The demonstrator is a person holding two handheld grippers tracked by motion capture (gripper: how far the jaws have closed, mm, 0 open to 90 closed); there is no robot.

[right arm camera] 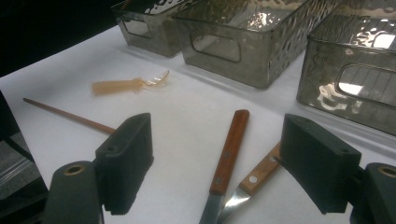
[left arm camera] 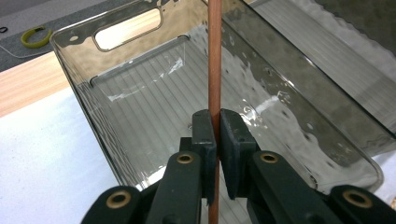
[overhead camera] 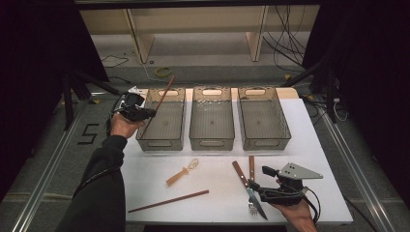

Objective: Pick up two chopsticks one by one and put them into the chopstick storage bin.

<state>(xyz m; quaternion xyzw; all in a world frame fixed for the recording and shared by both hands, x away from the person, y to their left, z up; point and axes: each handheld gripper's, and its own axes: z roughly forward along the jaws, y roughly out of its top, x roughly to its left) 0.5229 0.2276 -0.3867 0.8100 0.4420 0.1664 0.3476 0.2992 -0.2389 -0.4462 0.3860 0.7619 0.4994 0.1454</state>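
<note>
Left tongs (left arm camera: 214, 135) clamp a chopstick (left arm camera: 215, 56); right tongs (right arm camera: 215, 172) gape above white table (overhead camera: 319, 145).

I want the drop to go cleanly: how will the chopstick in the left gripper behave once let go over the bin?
The chopstick looks stiff, thin and light. The left gripper pinches it low, so it will likely tip and slide along the smooth left bin, perhaps resting against a wall.

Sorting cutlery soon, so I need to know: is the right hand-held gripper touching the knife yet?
Apart. The right gripper view shows the right hand-held gripper open, its pads clear of the knife lying between them.
</note>
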